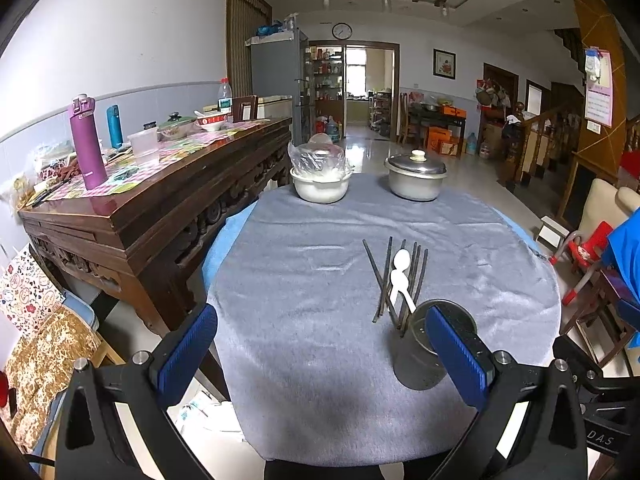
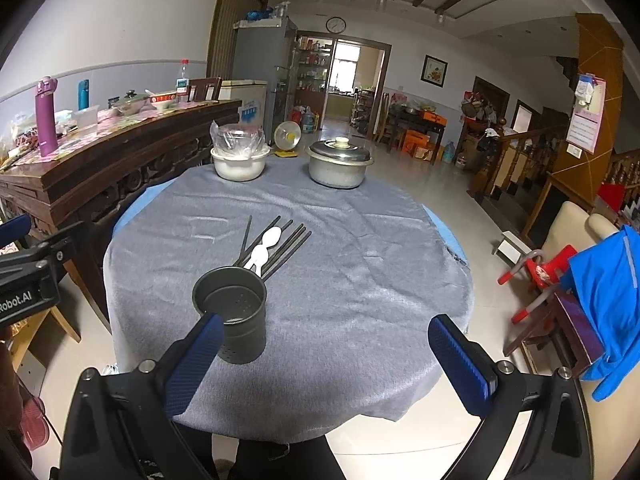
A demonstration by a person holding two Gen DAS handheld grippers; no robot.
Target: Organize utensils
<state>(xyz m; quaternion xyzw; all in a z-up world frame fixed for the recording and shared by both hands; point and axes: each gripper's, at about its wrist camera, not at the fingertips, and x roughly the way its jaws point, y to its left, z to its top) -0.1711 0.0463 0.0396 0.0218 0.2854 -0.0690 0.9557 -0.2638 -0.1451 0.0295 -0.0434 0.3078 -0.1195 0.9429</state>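
Round table [image 2: 360, 280] under a grey cloth [image 1: 320, 320], with a blue layer [image 1: 218, 248] showing at the edge. At the far side of the table, a white bowl [image 1: 320, 188] covered with a plastic bag [image 1: 316, 156] and, well apart to its right, a metal pot [image 1: 414, 184] with a lid [image 1: 416, 164]. Left of the table, a long dark wooden sideboard [image 1: 160, 208] against the wall, loaded with a purple flask [image 1: 86, 140], a teal flask [image 1: 115, 126], a clear plastic box [image 1: 143, 142] and bowls. Behind, a grey fridge [image 1: 280, 80], a wall clock [image 1: 342, 31], an open doorway to a room with shelves. On the right, a wooden stair rail [image 2: 528, 152], a red plastic chair [image 2: 536, 276] and a blue garment [image 2: 608, 300].

Near the middle of the cloth, dark chopsticks [image 2: 280, 246] lying loosely together, two white spoons [image 2: 264, 246] on top of them. Just in front of these, touching or almost touching their near ends, a dark metal utensil holder [image 2: 230, 312], upright, with small holes in its wall.

Left gripper [image 1: 320, 356] low over the near edge of the table, blue pads [image 1: 186, 354] wide apart and empty, the right pad in front of the holder. Right gripper [image 2: 328, 364] also low and wide apart, nothing between the pads, its left pad [image 2: 192, 364] overlapping the holder in the view; contact cannot be told.
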